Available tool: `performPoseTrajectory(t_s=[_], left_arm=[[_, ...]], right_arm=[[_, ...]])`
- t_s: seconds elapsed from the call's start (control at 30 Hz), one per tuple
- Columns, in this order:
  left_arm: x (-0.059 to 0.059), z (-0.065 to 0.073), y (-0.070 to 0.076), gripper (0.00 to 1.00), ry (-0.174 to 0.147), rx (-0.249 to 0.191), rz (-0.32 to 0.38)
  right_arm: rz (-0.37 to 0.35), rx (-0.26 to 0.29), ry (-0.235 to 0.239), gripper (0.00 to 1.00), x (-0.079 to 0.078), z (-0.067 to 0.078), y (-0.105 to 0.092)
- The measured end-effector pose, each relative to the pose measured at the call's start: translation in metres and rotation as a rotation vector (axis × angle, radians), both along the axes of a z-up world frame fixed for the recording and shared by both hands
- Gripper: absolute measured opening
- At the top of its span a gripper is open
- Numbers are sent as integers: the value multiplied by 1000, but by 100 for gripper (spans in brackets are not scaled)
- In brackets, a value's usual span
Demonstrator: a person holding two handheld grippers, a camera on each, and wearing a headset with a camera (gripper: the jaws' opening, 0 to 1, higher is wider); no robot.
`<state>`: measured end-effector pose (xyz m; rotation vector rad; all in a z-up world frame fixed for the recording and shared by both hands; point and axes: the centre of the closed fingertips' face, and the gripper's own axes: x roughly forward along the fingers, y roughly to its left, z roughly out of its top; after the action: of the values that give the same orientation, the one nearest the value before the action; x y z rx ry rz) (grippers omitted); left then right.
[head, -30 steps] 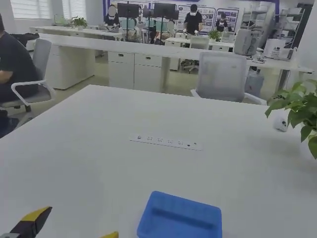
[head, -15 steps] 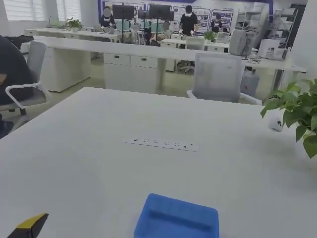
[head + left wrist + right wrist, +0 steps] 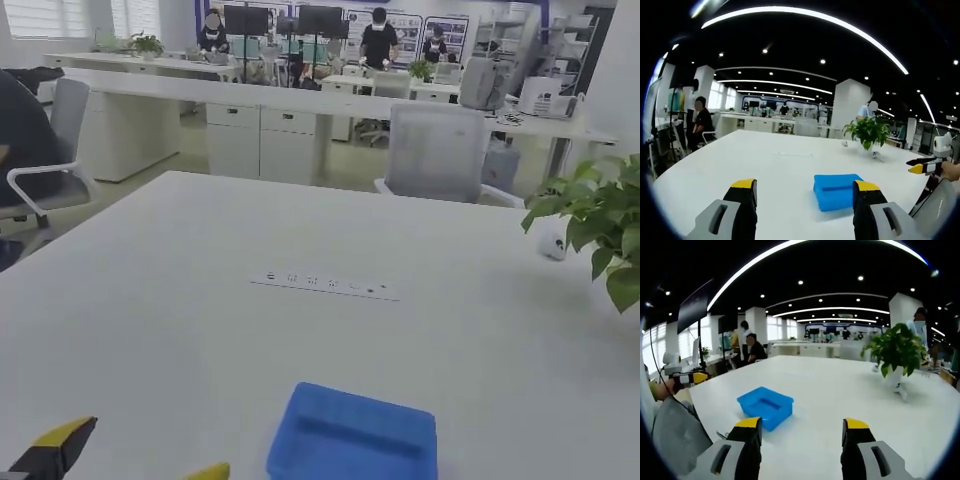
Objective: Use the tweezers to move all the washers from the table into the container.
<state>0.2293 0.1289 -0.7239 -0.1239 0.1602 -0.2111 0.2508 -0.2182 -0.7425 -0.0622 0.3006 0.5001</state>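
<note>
A blue container point(image 3: 352, 435) lies on the white table point(image 3: 200, 300) near its front edge, and nothing shows inside it. Two yellow-tipped fingers of my left gripper point(image 3: 135, 462) rise at the bottom left of the head view, set wide apart. In the left gripper view that gripper point(image 3: 805, 200) stands open and bare, with the container point(image 3: 836, 190) just ahead between its jaws. My right gripper point(image 3: 800, 440) is open too, holding nothing, and the container point(image 3: 765, 406) sits ahead to its left. A small thin thing point(image 3: 722, 434) lies by its left jaw, too small to tell.
A potted plant point(image 3: 600, 230) stands at the table's right edge, with a small white object point(image 3: 551, 243) beside it. A socket strip point(image 3: 325, 284) is set into the table's middle. A grey chair point(image 3: 437, 150) stands behind the far edge. People sit at desks further back.
The head camera has shifted a little. The left gripper's yellow tips dropped lower half a second ago and have come back up. The container has not moved.
</note>
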Motion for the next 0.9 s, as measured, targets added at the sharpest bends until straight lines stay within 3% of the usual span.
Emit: performPoseTrajectory(t_s=[0.17, 0.2, 0.23, 0.27, 0.3, 0.37, 0.4, 0.43, 0.47, 0.53, 0.6, 0.63, 0.67, 0.8, 0.9], left_arm=[[0, 1, -5, 78, 6, -6, -26], [-1, 5, -8, 77, -10, -39, -41], [-2, 11, -13, 76, -34, -102, -77], [-3, 11, -18, 77, -25, -134, -113], [-5, 5, -26, 77, 22, -150, -170], [-11, -10, -40, 74, 104, -99, -266], [-18, -23, -51, 70, 177, -37, -348], [-20, -32, -53, 66, 209, 4, -396], [-23, -44, -55, 60, 247, 74, -454], [-26, -59, -61, 52, 322, 117, -478], [-31, -66, -72, 49, 364, 117, -545], [-34, -72, -75, 47, 402, 132, -573], [-36, -79, -77, 43, 429, 181, -599], [-49, -95, -93, 28, 484, 309, -748], [-55, -107, -100, 25, 525, 369, -814]], right_arm=[[-5, 5, 3, 59, 0, 0, -2], [2, -17, 9, 57, -1, -3, -3], [6, -34, 19, 54, -1, -6, -3], [10, -40, 31, 53, -2, -8, -3], [17, -41, 35, 53, -2, -9, -1], [30, -57, 44, 52, -4, -11, 2], [37, -66, 47, 51, -5, -12, 3], [41, -70, 50, 50, -5, -12, 3], [43, -74, 54, 49, -6, -13, 4], [39, -84, 59, 48, -6, -14, 2], [29, -90, 69, 46, -5, -17, 0], [24, -90, 80, 45, -5, -19, -2], [19, -85, 105, 45, -6, -23, -3], [7, -72, 116, 43, -7, -23, -5], [6, -70, 118, 42, -7, -23, -5]])
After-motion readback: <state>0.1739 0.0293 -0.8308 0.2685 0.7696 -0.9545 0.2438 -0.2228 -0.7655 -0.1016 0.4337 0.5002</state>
